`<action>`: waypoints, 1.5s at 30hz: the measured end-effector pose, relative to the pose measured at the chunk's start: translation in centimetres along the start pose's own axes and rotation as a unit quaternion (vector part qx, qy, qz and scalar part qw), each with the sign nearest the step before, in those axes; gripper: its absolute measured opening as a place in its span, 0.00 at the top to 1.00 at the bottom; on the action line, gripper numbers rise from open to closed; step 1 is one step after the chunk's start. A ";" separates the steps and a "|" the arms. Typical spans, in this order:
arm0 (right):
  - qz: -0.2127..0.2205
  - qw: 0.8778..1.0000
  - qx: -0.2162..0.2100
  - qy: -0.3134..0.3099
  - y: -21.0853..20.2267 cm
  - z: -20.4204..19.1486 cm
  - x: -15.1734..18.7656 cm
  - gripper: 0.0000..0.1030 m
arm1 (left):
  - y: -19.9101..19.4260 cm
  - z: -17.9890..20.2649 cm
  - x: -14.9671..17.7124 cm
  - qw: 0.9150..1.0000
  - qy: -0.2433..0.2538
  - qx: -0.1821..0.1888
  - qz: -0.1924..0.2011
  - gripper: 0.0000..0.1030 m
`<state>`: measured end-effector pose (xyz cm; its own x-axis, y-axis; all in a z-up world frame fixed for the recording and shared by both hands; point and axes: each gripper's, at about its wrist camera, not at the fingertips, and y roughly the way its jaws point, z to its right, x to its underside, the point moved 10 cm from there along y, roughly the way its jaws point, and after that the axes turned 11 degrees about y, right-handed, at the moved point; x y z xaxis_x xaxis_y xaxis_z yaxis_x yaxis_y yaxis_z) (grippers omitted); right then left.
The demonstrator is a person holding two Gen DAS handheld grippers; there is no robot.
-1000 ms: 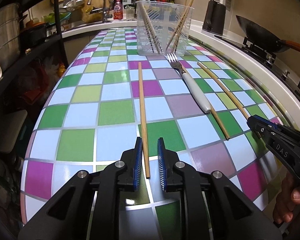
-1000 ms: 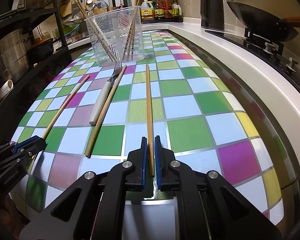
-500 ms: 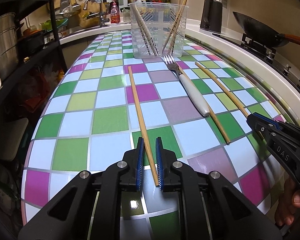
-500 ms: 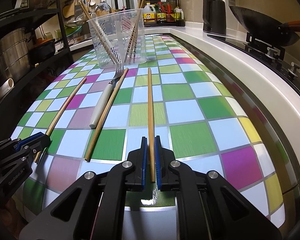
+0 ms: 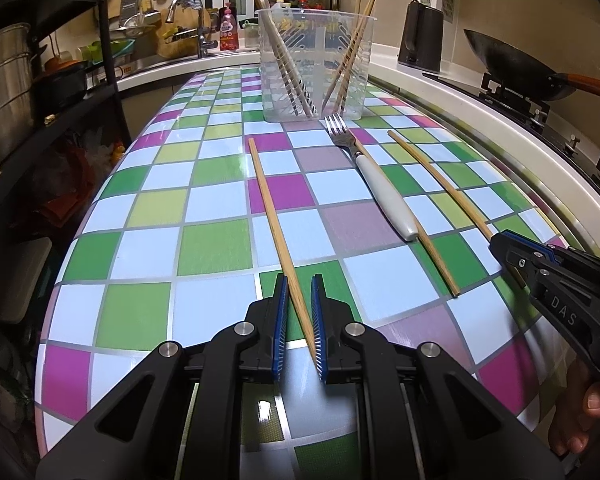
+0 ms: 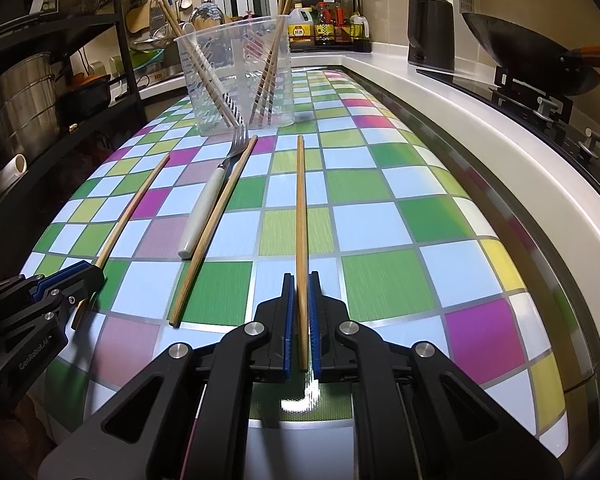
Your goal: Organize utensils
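My left gripper (image 5: pixel 299 280) is shut on the near end of a wooden chopstick (image 5: pixel 270 202), which runs slanted between the blue pads and out over the checkered counter (image 5: pixel 212 248). My right gripper (image 6: pixel 301 276) is shut on a second chopstick (image 6: pixel 301 208) that points straight ahead. Between the two lie a white-handled fork (image 5: pixel 384 192) and a third chopstick (image 5: pixel 432 248) close beside it. A clear plastic cup (image 5: pixel 316 64) with several chopsticks and a spoon stands upright behind them. Each view shows the other gripper at its edge: right gripper (image 5: pixel 512 248), left gripper (image 6: pixel 88 276).
A black wok (image 5: pixel 512 68) sits on the stove past the counter's raised white rim on the right. A dark kettle (image 5: pixel 420 40) stands at the back right. A black shelf rack (image 5: pixel 40 92) with pots lines the left side. A person's hand (image 5: pixel 596 404) holds the right gripper.
The left jaws have narrowed onto the chopstick, which now sits slanted between the pads with its far end swung left. The right gripper keeps its hold unchanged.
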<state>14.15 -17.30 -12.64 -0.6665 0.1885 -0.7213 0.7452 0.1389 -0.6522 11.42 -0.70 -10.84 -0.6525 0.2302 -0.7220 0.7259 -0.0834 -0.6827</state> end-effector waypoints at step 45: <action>0.133 0.990 -0.033 -0.018 -10.3 -1.9 -10.3 0.95 | -9.2 -4.7 -9.3 0.987 -0.004 -0.003 0.163 0.94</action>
<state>13.36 -18.85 1.98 -0.4456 0.1917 -0.8745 0.8937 0.1517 -0.4222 11.78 2.46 2.67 -0.3853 0.1851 -0.9040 0.8989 -0.1462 -0.4130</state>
